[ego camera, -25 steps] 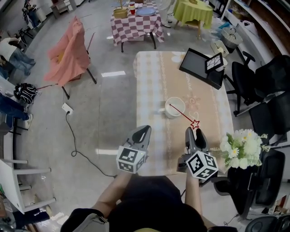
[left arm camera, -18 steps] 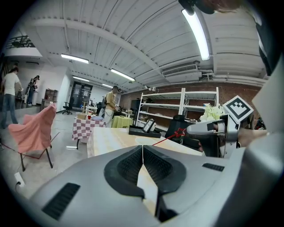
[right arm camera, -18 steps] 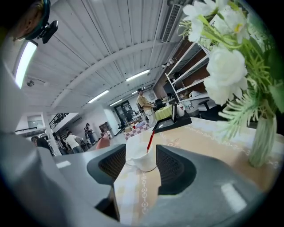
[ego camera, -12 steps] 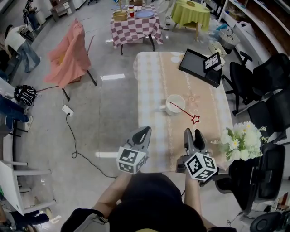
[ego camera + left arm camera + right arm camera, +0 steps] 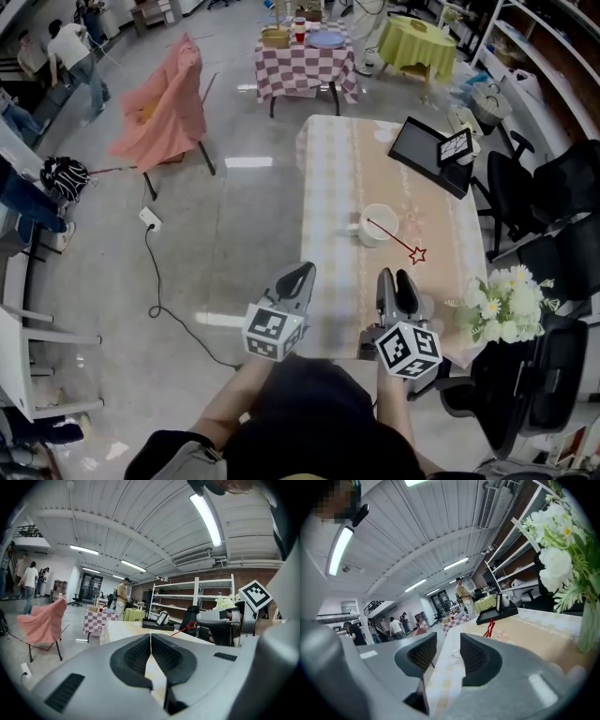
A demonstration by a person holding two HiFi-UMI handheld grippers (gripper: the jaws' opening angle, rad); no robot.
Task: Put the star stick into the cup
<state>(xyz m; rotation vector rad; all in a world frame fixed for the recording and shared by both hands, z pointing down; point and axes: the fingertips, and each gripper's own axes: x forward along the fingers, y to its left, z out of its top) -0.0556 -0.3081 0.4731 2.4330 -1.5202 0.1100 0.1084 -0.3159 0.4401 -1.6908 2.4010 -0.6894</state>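
With the job apparently all but done, the right hand-held gripper (image 5: 396, 277) would best be taken straight back from the near edge of the surface (image 5: 337, 187). It should stay well away from the overhanging star end, since a brush against that slanting shaft could lever it out or tip the cup. Its jaws stand apart with a clear gap, having just been closing a little; nothing lies between them and they touch nothing. Alongside, by the surface's near left edge, the left hand-held gripper (image 5: 305, 269) has its jaws pressed together on nothing.

Ahead of both, well apart from them, the star stick (image 5: 394, 238) rests with its plain end inside the white cup (image 5: 373, 239). The red star leans out over the rim toward the right and hangs above the surface. The cup stands upright about mid-surface, its handle to the left.

At the near right edge, close to the right hand-held gripper, a bunch of white flowers (image 5: 502, 305) is the other thing to steer clear of. A dark tablet (image 5: 427, 155) sits propped at the far right corner.
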